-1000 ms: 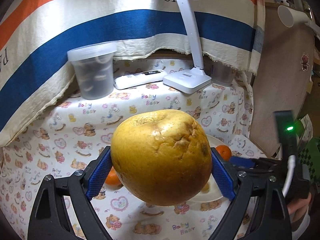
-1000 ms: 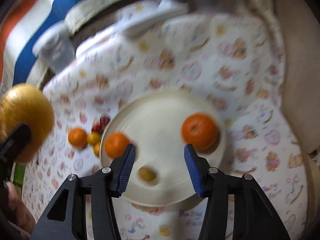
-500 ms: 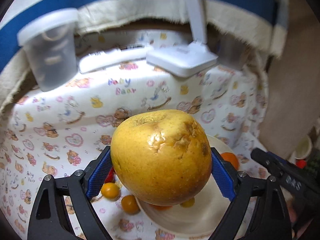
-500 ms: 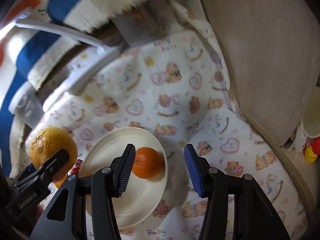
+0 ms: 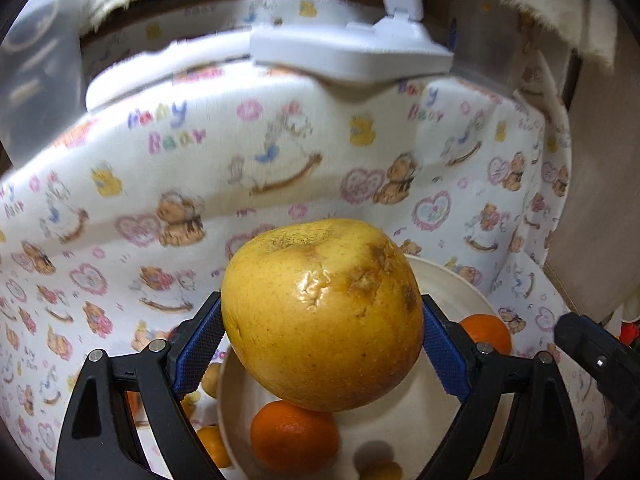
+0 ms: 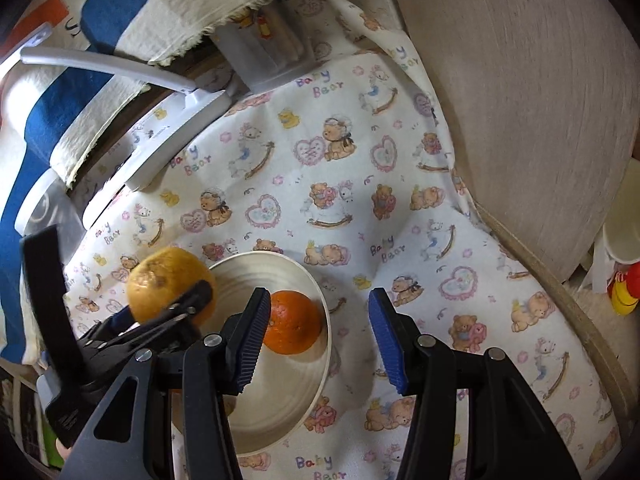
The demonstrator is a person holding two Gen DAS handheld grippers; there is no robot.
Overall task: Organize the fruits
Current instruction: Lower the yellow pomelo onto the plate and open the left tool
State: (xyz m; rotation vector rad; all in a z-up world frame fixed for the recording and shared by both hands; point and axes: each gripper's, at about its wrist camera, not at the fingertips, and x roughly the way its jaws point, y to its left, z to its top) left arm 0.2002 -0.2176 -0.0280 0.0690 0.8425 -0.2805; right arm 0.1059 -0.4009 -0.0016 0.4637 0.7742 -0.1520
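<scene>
1. My left tongs (image 5: pixel 322 344) are spread wide and clamped on a big yellow fruit (image 5: pixel 322 314), with the blue pads pressed against both of its sides. Its skin is dimpled at the top and carries brown scars.
2. The yellow fruit hangs in the air above the cream plate (image 5: pixel 460 280), over the plate's left part as seen from my right-hand camera (image 6: pixel 172 280).
3. My right tongs (image 6: pixel 316 336) stand partly open with nothing between the pads. They hover over the plate's right edge (image 6: pixel 320 292).
4. Seen past the left pad of the right tongs, an orange (image 6: pixel 294 322) lies on the plate near its right rim.
5. From the left-hand camera, a second orange (image 5: pixel 294 436) sits on the near part of the plate under the yellow fruit, and a small yellowish fruit (image 5: pixel 380 470) lies at the near edge.
6. A few small orange-yellow fruits (image 5: pixel 212 444) lie on the printed cloth (image 5: pixel 280 160) just left of the plate.
7. At the far side stand a white desk lamp (image 5: pixel 352 52) and a clear lidded tub (image 5: pixel 36 80).
</scene>
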